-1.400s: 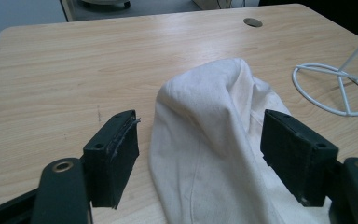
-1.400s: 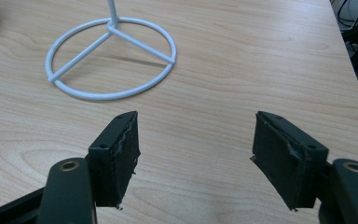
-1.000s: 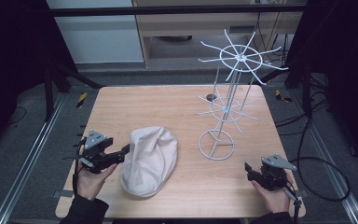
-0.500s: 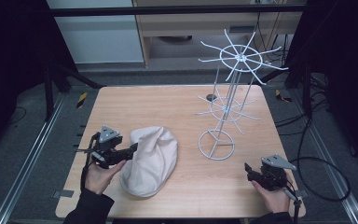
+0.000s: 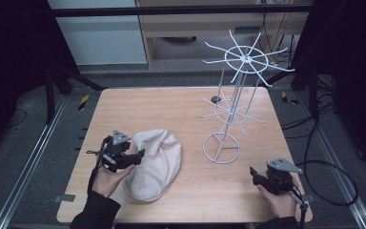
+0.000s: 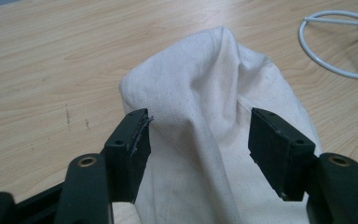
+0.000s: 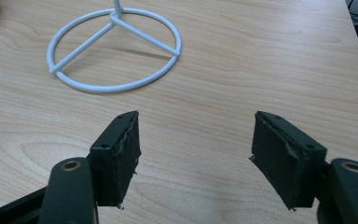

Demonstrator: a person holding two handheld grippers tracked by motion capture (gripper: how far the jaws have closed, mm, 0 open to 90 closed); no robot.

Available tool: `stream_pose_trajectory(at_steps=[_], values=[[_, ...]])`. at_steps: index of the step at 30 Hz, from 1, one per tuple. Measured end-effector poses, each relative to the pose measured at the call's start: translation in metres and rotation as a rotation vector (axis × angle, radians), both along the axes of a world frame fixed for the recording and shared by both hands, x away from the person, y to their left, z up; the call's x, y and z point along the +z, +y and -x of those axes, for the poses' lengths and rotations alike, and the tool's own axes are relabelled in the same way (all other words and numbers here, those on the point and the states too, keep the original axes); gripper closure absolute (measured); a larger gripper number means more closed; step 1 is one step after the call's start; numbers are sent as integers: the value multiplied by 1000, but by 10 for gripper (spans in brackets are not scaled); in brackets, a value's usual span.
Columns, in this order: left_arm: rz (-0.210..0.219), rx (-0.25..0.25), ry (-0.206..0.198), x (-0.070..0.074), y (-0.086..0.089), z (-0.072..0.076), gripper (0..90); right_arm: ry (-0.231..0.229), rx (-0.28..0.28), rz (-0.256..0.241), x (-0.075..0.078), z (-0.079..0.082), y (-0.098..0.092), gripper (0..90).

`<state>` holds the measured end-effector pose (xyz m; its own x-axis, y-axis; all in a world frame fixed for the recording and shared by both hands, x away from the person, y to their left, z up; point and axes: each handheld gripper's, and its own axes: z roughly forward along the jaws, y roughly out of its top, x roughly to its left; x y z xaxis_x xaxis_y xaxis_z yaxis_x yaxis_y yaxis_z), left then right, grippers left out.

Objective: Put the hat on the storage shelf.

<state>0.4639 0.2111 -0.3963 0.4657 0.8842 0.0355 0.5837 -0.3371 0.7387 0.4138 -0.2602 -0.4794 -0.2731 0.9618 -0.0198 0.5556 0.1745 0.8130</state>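
No change at the wooden table (image 5: 181,102), nor at the white wire rack (image 5: 229,112) standing right of centre, toward the right edge. Same for the cream cloth cap (image 5: 157,162): lying flat, left of centre, reaching toward the front edge, well apart from the rack's base.

Big change on the left gripper (image 5: 136,156): up from the front-left part of the surface a second ago and now in against the cap's left side. Spread wide, with a raised fold of cloth between the two jaws, neither one pinching yet. Probably means the reach is finished and the closing on the cloth comes next; nothing lifted so far, so early in the work.

No move from the right gripper (image 5: 256,175): resting by the front-right corner in the person's hand, spread, holding nothing.

From the high view: the whole layout, and both tiers of spokes on the rack, all bare. Too coarse there to judge the gap at the left jaws.

From the left gripper view: the left gripper (image 6: 198,135) astride the cap (image 6: 205,107), the ridge of fabric rising between the pads, the left pad just touching the cloth edge. Also a bit of the rack's ring base (image 6: 332,69) at top right.

From the right gripper view: the right gripper (image 7: 196,140) over bare wood, ring base (image 7: 112,87) ahead, apart.
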Motion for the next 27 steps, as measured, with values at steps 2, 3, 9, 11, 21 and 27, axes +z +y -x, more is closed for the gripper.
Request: stream_pose_trajectory(at_steps=[2,3,9,11,21,27], values=[[-2,-1,9,-2,-1,-1,394,3,2,0,0,0,0,325],[-3,0,12,-3,-2,-1,396,3,4,2,0,0,0,326],[-11,8,34,-11,-4,-4,422,3,6,6,-1,0,0,327],[-18,6,48,-14,-5,-5,435,6,5,5,-1,-1,0,330],[-32,7,92,-28,-9,-10,544,21,14,-1,-1,-1,0,343],[-43,1,120,-35,-12,-12,641,22,14,5,-2,-2,0,343]])
